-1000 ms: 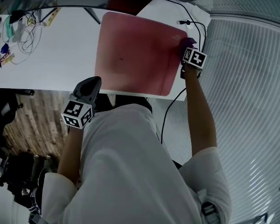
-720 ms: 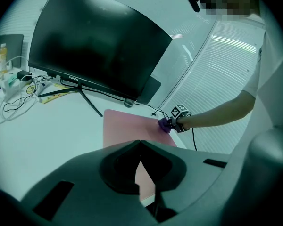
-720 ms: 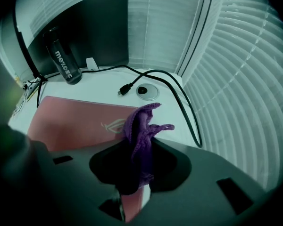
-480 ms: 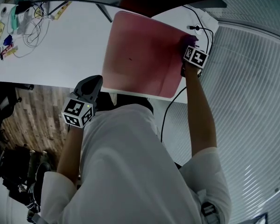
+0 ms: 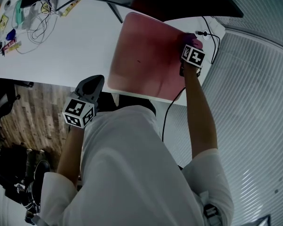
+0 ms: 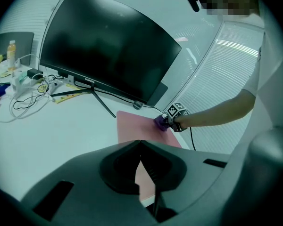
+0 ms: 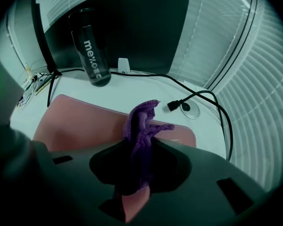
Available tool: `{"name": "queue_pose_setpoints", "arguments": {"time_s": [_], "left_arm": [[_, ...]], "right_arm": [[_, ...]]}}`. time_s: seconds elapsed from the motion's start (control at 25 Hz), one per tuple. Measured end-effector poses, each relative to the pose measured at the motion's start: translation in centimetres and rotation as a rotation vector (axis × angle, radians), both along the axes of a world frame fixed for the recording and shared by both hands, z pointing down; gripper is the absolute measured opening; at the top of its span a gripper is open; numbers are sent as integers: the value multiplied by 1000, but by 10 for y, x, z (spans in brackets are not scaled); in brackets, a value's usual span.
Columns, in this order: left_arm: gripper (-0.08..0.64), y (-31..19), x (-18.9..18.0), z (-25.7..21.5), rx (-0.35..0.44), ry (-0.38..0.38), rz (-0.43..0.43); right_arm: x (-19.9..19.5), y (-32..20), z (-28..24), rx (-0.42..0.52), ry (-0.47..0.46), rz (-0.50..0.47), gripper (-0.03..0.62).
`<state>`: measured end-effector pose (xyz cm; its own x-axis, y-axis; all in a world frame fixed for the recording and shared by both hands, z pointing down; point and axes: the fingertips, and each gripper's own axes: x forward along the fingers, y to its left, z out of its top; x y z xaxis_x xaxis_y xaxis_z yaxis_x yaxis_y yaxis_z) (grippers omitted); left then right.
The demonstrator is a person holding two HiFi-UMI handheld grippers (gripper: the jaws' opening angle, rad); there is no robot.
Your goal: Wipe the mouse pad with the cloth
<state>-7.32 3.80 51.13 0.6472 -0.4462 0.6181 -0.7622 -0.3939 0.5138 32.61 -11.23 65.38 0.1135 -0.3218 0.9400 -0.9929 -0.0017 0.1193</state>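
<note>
Qty: 1 pad (image 5: pixel 141 55), 1 cloth (image 7: pixel 143 122), 1 bottle (image 7: pixel 95 55)

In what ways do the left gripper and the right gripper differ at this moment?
The right gripper has its tongs shut on the purple cloth; the left gripper has its tongs shut on nothing. The right gripper is over the far right corner of the pink mouse pad; the left gripper is off the pad, by the near edge of the desk. Shared: both tongs are shut.
</note>
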Motion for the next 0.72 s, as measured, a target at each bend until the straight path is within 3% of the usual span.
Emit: {"name": "queue_pose_setpoints", "arguments": {"time_s": [0.72], "left_arm": [[17, -13, -29, 9, -4, 16, -50]], "right_arm": [[-79, -23, 2, 12, -37, -91, 127]]}}
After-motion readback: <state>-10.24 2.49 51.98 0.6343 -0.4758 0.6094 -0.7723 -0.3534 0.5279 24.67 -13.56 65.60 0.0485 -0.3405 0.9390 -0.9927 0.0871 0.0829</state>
